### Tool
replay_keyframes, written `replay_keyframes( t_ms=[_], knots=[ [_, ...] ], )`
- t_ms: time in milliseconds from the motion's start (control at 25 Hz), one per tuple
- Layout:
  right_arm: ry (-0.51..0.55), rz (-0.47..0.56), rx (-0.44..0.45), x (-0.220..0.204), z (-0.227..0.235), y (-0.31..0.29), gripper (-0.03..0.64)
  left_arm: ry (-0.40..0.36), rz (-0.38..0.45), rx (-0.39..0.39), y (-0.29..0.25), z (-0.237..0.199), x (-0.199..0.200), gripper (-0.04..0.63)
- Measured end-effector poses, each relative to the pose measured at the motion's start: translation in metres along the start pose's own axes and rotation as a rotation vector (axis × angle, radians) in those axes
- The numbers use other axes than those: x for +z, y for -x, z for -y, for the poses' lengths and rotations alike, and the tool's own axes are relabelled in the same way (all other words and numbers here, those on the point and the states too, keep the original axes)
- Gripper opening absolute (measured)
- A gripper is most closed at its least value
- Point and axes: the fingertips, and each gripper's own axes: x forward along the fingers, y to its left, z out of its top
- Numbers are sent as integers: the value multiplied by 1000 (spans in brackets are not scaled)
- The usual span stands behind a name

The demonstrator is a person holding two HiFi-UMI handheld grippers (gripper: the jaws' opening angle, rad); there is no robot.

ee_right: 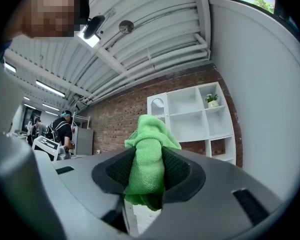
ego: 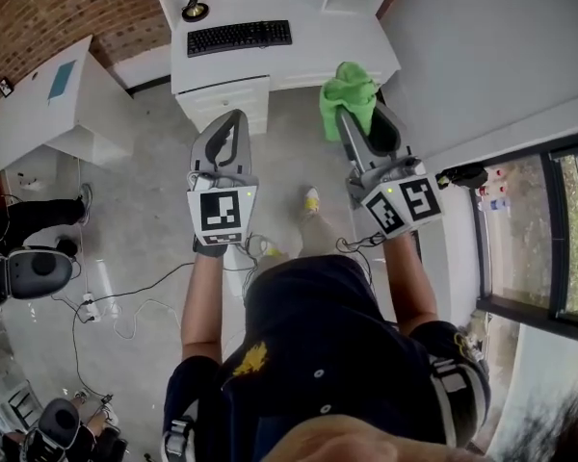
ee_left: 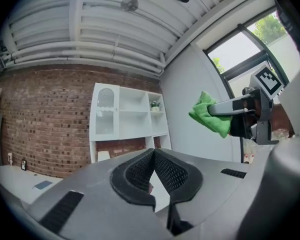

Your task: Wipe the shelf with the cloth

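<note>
Cloth (ee_right: 149,156) sits clamped in right hand-held gripper (ee_right: 148,176); shelf (ee_right: 197,112) apparently well apart.

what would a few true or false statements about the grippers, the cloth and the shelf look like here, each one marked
1. The right gripper is shut on the green cloth. True.
2. The left gripper holds a second cloth. False: its jaws are together with nothing between them.
3. A small potted plant stands in the white shelf. True.
4. The green cloth is pressed against the white shelf. False: it is held up in the air, well apart from the shelf.
5. The keyboard on the desk is white. False: it is black, and the desk is white.
</note>
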Motion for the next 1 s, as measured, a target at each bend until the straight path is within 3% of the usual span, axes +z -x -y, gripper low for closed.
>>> replay_keyframes(
  t_ms=[320, 760, 920, 1000],
  knots=[
    [7, -6, 6, 0, 12, -23, 153, -10, 3, -17, -27, -6, 6, 18],
    [-53, 24, -18, -6, 84, -98, 153, -16, -17, -24, -121, -35, 11, 18],
    [-22, 44, -42, -4, 118, -131, 153, -20, -22, -20, -164, -46, 11, 18],
    [49, 69, -82, 0, 137, -141, 153, -10, -29, -11, -184, -49, 11, 18]
  ],
)
